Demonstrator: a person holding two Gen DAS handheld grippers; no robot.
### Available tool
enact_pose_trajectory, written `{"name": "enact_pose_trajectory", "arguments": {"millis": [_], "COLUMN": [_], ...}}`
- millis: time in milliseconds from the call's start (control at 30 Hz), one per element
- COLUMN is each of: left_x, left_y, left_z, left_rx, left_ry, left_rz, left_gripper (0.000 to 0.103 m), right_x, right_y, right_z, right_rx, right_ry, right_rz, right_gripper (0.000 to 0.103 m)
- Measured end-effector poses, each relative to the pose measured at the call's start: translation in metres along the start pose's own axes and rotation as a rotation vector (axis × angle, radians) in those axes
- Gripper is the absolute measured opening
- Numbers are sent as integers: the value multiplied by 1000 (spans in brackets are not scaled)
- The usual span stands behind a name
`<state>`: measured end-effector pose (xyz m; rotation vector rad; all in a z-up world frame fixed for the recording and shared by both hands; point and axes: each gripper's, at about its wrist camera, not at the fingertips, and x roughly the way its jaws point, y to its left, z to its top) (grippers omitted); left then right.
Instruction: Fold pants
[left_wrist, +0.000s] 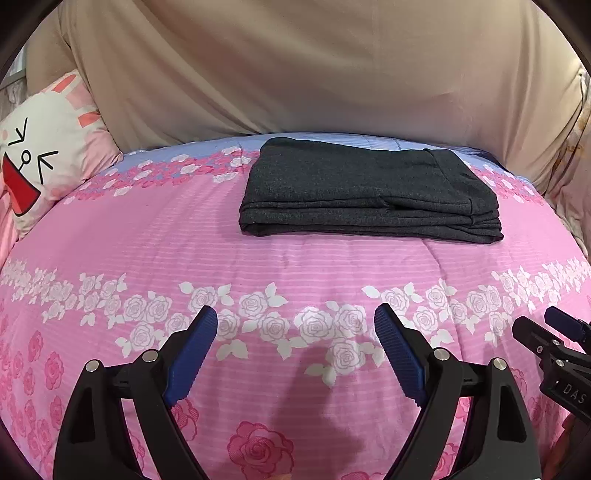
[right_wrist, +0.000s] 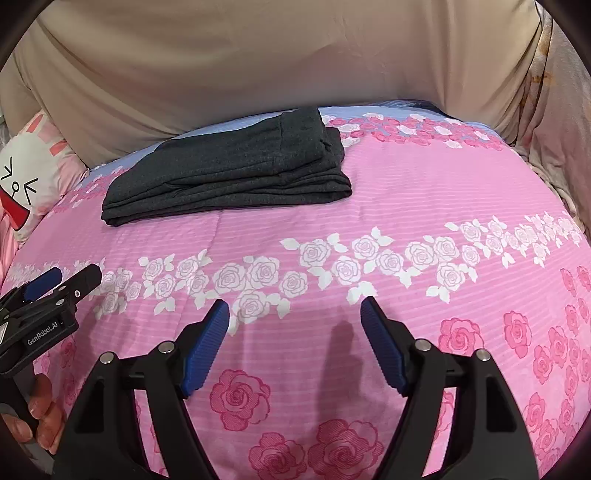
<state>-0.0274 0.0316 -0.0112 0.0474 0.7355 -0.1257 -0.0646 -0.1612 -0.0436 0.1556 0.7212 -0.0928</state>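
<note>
Dark grey pants (left_wrist: 369, 192) lie folded into a flat rectangular stack on the pink floral bedspread (left_wrist: 258, 258), toward the far side of the bed; the right wrist view has the pants (right_wrist: 229, 170) at upper left. My left gripper (left_wrist: 295, 317) hovers over the near part of the bed, well short of the pants, its blue pads spread wide with nothing between them. My right gripper (right_wrist: 294, 308) is likewise open and empty over the rose pattern. Each gripper shows at the other view's edge: the right gripper (left_wrist: 554, 332), the left gripper (right_wrist: 62, 280).
A cartoon pillow (left_wrist: 40, 155) lies at the bed's far left. A beige draped cloth (left_wrist: 295, 66) rises behind the bed. A person's hand (right_wrist: 40, 413) grips the left tool's handle.
</note>
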Motion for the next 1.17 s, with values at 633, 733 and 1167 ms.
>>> {"name": "enact_pose_trajectory", "arguments": {"millis": [633, 733, 1167], "left_x": [-5, -5, 1], "left_y": [4, 12, 3], "left_z": [1, 2, 4], "left_rx": [-14, -62, -29], "left_ry": [-29, -30, 9], "left_rz": [-31, -63, 37], "left_gripper": [84, 84, 86], "right_x": [1, 1, 0], "right_y": [-3, -2, -4], "right_z": [1, 1, 1], "right_rx": [-2, -1, 2], "right_ry": [1, 1, -5], "right_rz": [5, 5, 4], "right_gripper": [72, 72, 76]}}
